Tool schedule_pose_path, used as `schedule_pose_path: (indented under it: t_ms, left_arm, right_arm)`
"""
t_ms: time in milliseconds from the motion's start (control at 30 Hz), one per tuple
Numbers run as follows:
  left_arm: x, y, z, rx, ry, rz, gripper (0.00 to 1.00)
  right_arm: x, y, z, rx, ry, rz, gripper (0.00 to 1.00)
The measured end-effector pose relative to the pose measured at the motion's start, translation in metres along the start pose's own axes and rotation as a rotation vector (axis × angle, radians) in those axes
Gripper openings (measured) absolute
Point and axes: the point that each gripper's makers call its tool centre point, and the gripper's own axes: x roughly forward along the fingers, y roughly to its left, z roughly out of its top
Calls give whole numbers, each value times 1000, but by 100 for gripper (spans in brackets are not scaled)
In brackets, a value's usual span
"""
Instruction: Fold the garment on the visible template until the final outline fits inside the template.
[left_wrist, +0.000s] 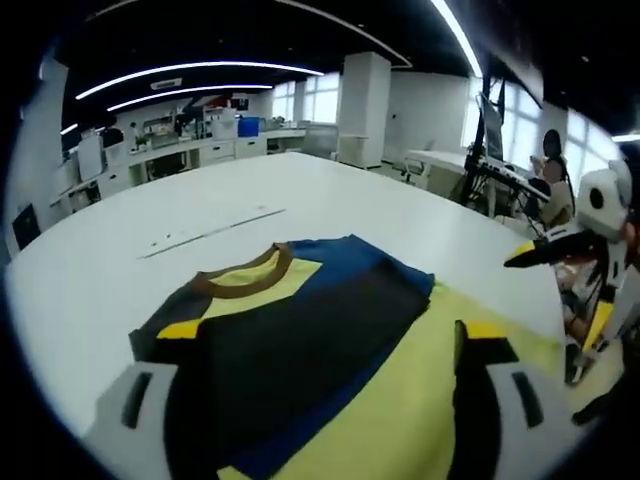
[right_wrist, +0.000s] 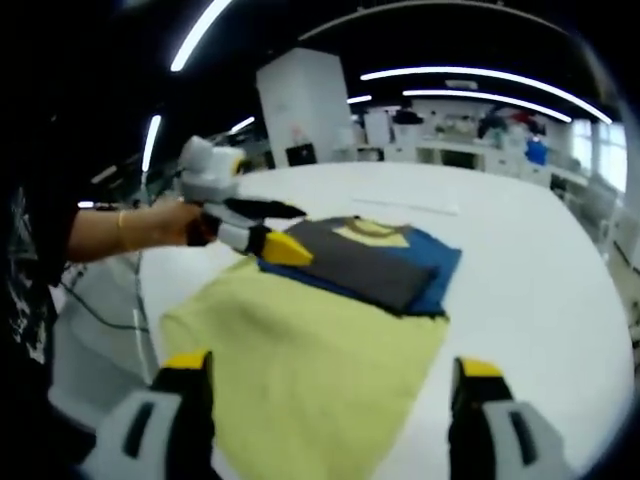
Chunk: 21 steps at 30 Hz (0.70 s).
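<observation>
A folded garment (left_wrist: 300, 340), dark grey and blue with yellow patches and a brown collar, lies on the far part of a yellow template sheet (left_wrist: 410, 400) on a white table. My left gripper (left_wrist: 330, 335) is open, with its jaws standing wide on either side of the garment's near end. In the right gripper view the garment (right_wrist: 365, 260) sits at the template's (right_wrist: 300, 370) far end. There the left gripper (right_wrist: 285, 230), held by a hand, hovers at the garment's left corner. My right gripper (right_wrist: 330, 365) is open above the bare near half of the template and holds nothing. The right gripper (left_wrist: 545, 250) also shows at the right edge of the left gripper view.
The white table (left_wrist: 300, 190) stretches far beyond the garment. A person's forearm (right_wrist: 110, 230) reaches in from the left. Cables hang off the table's left edge (right_wrist: 100, 300). A white pillar (left_wrist: 362, 105) and desks with equipment stand in the background.
</observation>
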Motion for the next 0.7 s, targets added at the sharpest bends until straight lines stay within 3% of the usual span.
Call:
schedule_pose_path:
  t_ms: [167,700]
  left_arm:
    - [-16,15,-5,6,0,21,96]
    - [-65,60,-35,17,19,104,66]
  right_arm:
    - [3,3,2,-11,0,7,99]
    - [8,13,6,-27,7,26,99]
